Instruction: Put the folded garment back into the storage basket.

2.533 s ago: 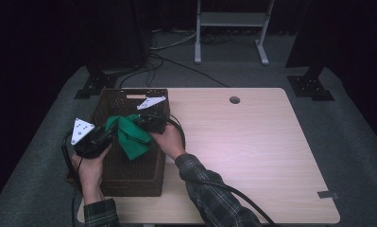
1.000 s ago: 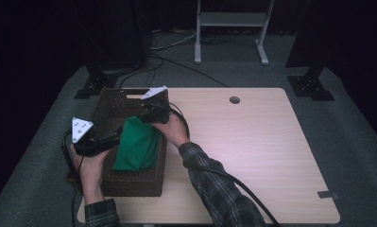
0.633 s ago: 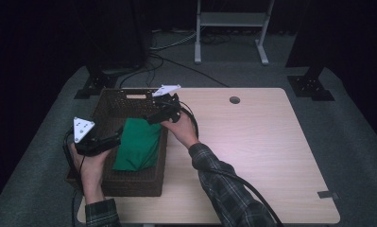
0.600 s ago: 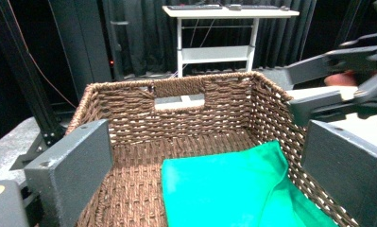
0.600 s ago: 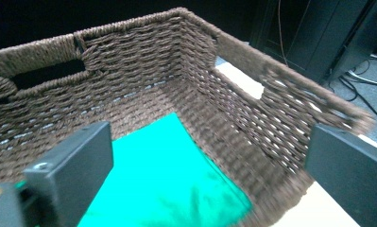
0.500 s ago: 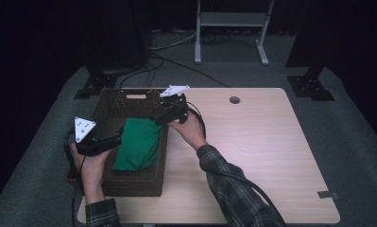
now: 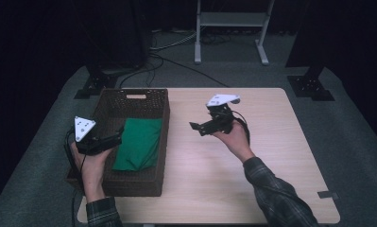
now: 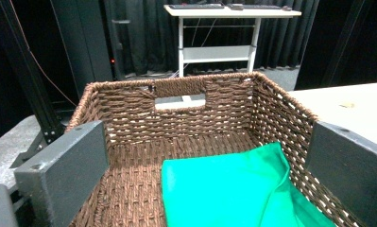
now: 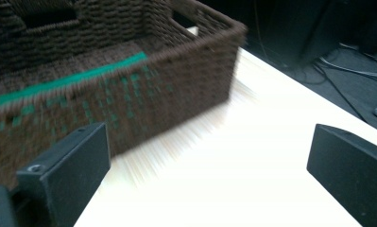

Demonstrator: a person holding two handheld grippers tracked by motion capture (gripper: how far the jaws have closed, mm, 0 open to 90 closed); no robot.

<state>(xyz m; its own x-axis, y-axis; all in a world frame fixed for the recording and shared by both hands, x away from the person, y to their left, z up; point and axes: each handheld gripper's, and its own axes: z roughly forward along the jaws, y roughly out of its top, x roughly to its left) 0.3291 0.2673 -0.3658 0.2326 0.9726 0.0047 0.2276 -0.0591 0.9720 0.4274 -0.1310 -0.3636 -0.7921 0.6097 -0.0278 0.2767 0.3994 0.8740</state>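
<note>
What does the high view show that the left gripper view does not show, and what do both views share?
High view alone: the right gripper, open, over the bare table, and the person's hands. Left gripper view alone: a white desk before black curtains, and the left gripper close up, open and empty. Both: the brown wicker basket with the folded green cloth lying inside.

The right gripper has its two black jaws wide apart with nothing between them, having just been opening. It hangs over the pale worktop. Ahead to the left stands the brown wicker basket, motion-blurred. Green cloth lies inside it and shows through the weave.
</note>
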